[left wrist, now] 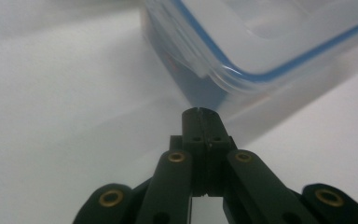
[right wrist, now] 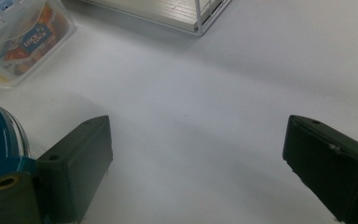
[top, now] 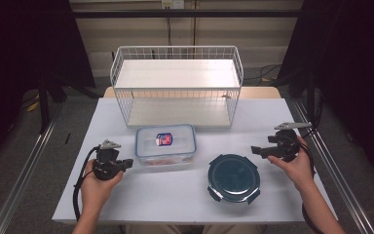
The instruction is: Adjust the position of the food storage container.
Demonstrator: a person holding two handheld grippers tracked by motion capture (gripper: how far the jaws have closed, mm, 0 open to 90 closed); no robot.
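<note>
The clear rectangular plastic box with blue-sealed lid point(top: 165, 146) looks rigid, light and slippery; its side latch flap point(left wrist: 193, 58) offers purchase. Left gripper point(left wrist: 200, 112) is pressed together, empty; right gripper point(right wrist: 196, 154) is spread wide.

Both tools are black, each topped by a grey three-cornered plate: the left tool point(top: 126, 165) trails a black cable, its linkage studded with brass-coloured rivets; the right tool point(top: 257, 150) has blocky rectangular jaws. Forearms are bare.

table point(top: 185, 195): wire basket point(top: 176, 87) at the far edge, middle | rectangular container point(top: 165, 145) just in front of basket | round container point(top: 233, 177) nearer the person, right of the rectangular one | left gripper point(top: 126, 164) just left of rectangular container | right gripper point(top: 257, 150) right of round container, apart
</note>
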